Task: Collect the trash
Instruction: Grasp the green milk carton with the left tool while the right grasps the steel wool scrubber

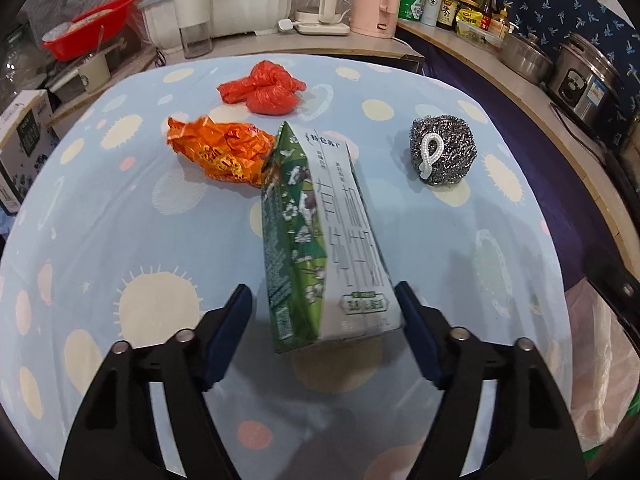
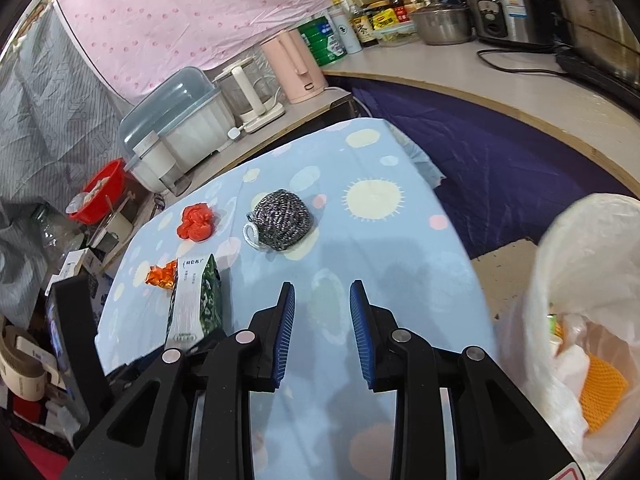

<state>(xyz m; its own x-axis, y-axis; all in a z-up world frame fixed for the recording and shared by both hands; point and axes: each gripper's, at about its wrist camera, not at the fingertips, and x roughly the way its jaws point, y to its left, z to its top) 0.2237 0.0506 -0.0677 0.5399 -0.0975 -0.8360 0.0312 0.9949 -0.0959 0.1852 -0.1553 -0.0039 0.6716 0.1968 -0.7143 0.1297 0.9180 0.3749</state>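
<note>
A green and white milk carton (image 1: 320, 220) lies on the blue patterned tablecloth (image 1: 120, 240), its near end between the fingers of my left gripper (image 1: 322, 286). The right pad is at the carton's edge and a gap shows at the left pad, so the gripper is open. Beyond the carton lie a crumpled orange wrapper (image 1: 224, 152) and a knotted red plastic bag (image 1: 264, 92). My right gripper (image 2: 322, 285) hangs over the cloth, open a little, with nothing between its pads. From there the carton (image 2: 196, 300), wrapper (image 2: 162, 275) and red bag (image 2: 196, 222) lie to the left.
A steel wool scourer (image 1: 442, 150) (image 2: 282, 220) sits on the cloth right of the carton. A white plastic trash bag (image 2: 580, 300) holding scraps hangs off the table's right side. Kettles, a dish rack, bottles and pots line the counters (image 1: 500, 68) behind and to the right.
</note>
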